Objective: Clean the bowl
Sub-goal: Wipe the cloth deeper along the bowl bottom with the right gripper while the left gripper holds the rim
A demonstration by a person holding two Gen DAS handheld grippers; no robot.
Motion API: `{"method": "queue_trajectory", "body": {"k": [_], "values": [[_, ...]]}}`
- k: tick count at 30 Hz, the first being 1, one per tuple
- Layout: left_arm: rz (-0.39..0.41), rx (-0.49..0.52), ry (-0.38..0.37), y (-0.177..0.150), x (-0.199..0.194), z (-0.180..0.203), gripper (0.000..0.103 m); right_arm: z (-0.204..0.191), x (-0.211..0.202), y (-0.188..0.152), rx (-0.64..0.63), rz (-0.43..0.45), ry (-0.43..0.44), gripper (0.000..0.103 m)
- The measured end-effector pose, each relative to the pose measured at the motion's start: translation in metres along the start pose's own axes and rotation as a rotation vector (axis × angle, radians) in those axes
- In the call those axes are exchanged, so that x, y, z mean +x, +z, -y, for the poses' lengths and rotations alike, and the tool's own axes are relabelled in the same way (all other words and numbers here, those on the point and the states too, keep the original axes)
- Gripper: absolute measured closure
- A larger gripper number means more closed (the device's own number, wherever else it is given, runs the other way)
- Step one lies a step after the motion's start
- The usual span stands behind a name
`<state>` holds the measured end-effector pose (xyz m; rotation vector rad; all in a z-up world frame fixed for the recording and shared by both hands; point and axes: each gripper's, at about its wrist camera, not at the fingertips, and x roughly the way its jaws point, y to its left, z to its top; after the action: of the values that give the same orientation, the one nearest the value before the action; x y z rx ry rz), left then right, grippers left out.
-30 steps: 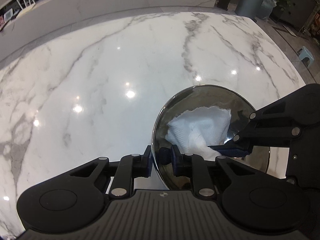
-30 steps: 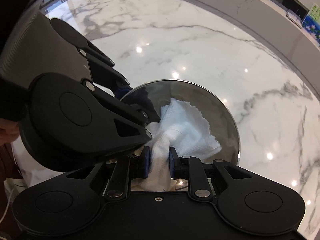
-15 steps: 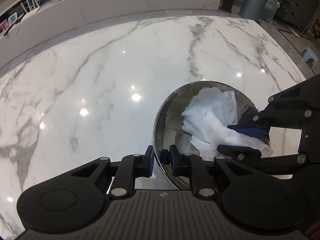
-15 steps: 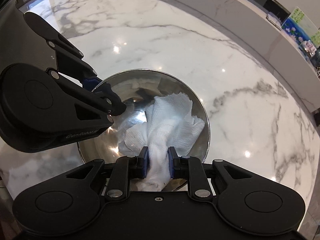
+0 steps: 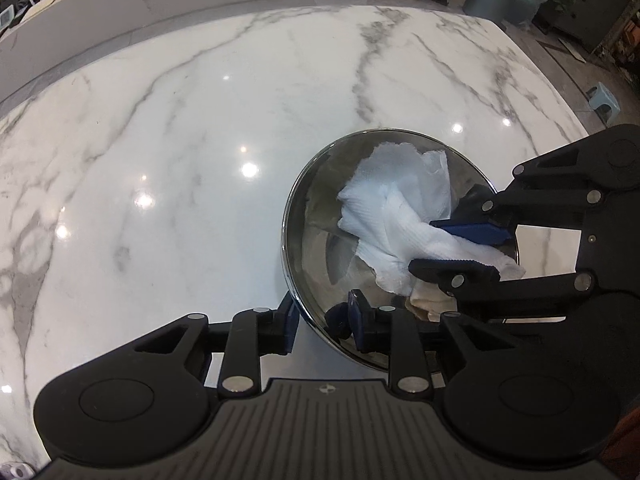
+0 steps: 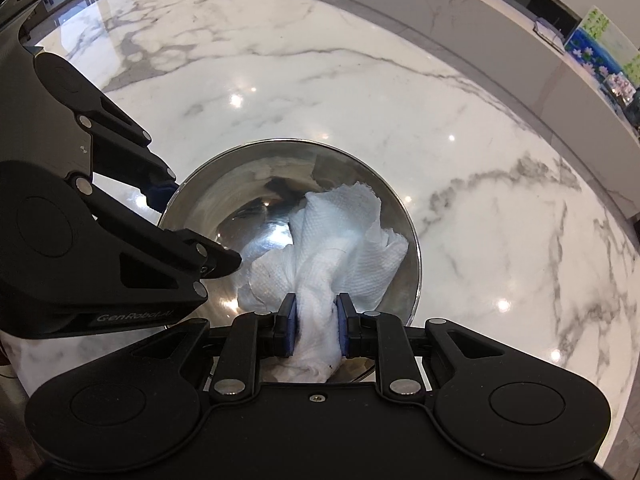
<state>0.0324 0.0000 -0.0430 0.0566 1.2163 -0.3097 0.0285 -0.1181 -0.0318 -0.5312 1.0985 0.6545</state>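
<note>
Now the bowl [image 5: 304,240] rim sits between the opening left gripper [image 5: 323,318] jaws, untouched; right gripper [image 6: 316,330] pinches paper towel [image 6: 340,240] inside.

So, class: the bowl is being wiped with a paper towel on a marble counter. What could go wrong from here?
1. The left gripper straddles the bowl rim with its jaws opening; unsteadied, the bowl may slide on the glossy marble counter.
2. The right gripper pinches only a twisted neck of the paper towel; it could tear or slip free.
</note>
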Motion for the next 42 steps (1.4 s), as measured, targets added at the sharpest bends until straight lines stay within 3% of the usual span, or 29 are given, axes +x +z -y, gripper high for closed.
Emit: {"method": "queue_trajectory", "body": {"k": [4,13,16,26,42], "values": [[0.022,0.002,0.017,0.002,-0.001,-0.002,0.086,0.000,-0.001,0.000,0.010,0.000,0.045,0.084],[0.039,0.013,0.027,0.003,-0.001,-0.002,0.087,-0.013,-0.002,0.002,-0.004,0.008,0.200,0.084],[0.041,0.021,0.029,0.003,-0.002,-0.002,0.086,-0.013,-0.002,0.002,-0.008,0.001,0.184,0.085],[0.047,0.040,0.040,0.004,-0.002,0.000,0.086,-0.010,-0.002,-0.001,-0.036,-0.019,0.013,0.086],[0.010,-0.017,-0.003,-0.003,0.001,0.000,0.078,-0.006,0.000,-0.003,-0.024,-0.005,0.017,0.086]]}}
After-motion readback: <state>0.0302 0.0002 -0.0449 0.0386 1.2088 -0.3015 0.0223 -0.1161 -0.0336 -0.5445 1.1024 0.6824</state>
